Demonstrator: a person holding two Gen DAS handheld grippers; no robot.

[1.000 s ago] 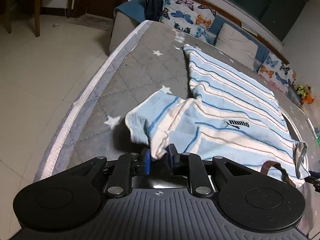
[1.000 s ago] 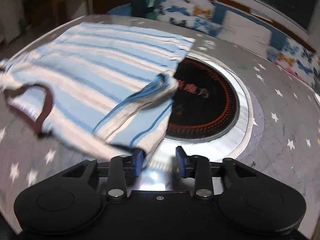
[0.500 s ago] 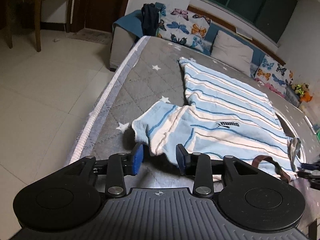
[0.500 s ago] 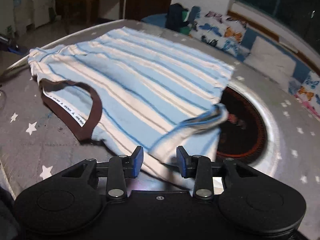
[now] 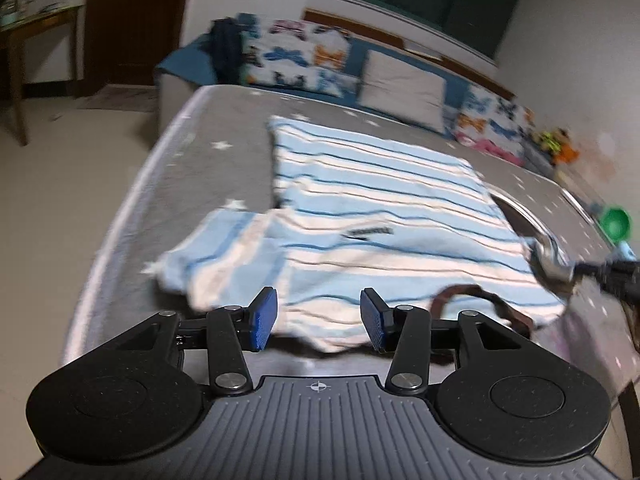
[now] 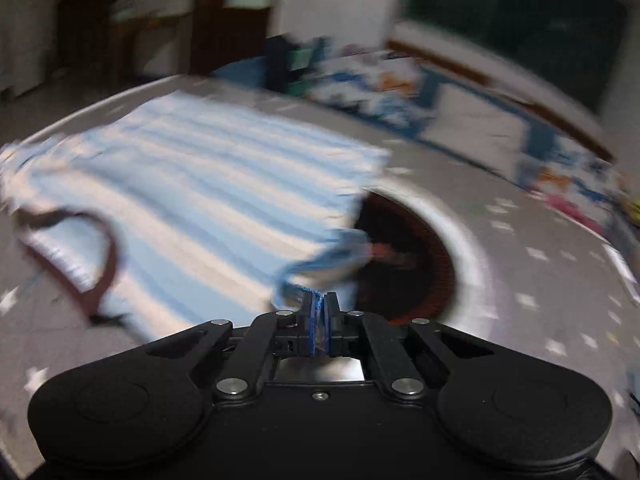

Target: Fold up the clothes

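In the left wrist view the left gripper [image 5: 318,322] is seen with its jaws opening, nothing pinched, the near hem lying beyond the pads. Only here is the whole striped shirt [image 5: 380,216] being shown, spread on the grey starred table [image 5: 208,160], its left sleeve flat. In the blurred right wrist view the right gripper [image 6: 319,312] is pressed together on the shirt's right sleeve edge, beside the dark round inset [image 6: 408,256].
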